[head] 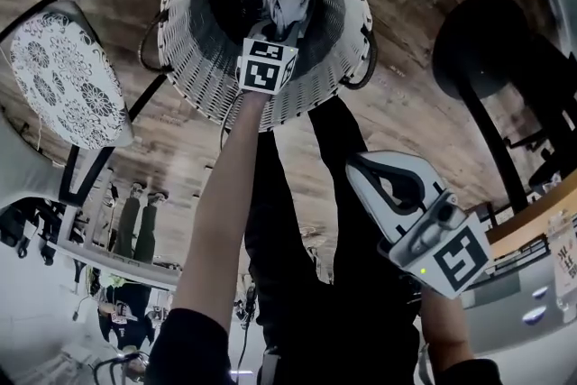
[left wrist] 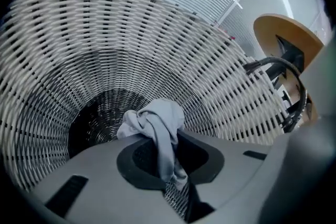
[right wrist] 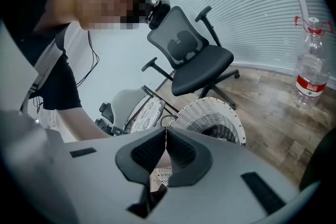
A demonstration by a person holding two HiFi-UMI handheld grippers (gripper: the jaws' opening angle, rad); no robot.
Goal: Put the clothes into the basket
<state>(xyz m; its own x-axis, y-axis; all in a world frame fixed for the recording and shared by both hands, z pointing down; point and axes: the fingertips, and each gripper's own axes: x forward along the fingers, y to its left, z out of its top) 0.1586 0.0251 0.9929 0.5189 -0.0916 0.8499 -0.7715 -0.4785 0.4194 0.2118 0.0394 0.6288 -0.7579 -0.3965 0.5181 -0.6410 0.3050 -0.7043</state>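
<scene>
A white wicker basket (head: 189,50) stands on the wooden floor, seen from above in the head view. My left gripper (head: 278,24) reaches down into its mouth, shut on a light grey cloth (head: 287,3). In the left gripper view the cloth (left wrist: 157,126) is bunched between the jaws of the left gripper (left wrist: 165,157), with the basket wall (left wrist: 79,55) all round and its dark bottom below. My right gripper (head: 392,194) hangs back from the basket, near my body, jaws shut with nothing in them. The right gripper view shows that gripper (right wrist: 166,136) above the basket (right wrist: 207,115).
A chair with a patterned seat (head: 63,77) stands left of the basket and a black office chair (right wrist: 194,60) behind it. A black stool (head: 491,59) is at the right. A water bottle (right wrist: 310,68) stands on the floor. Table edge (head: 532,225) lies at the right.
</scene>
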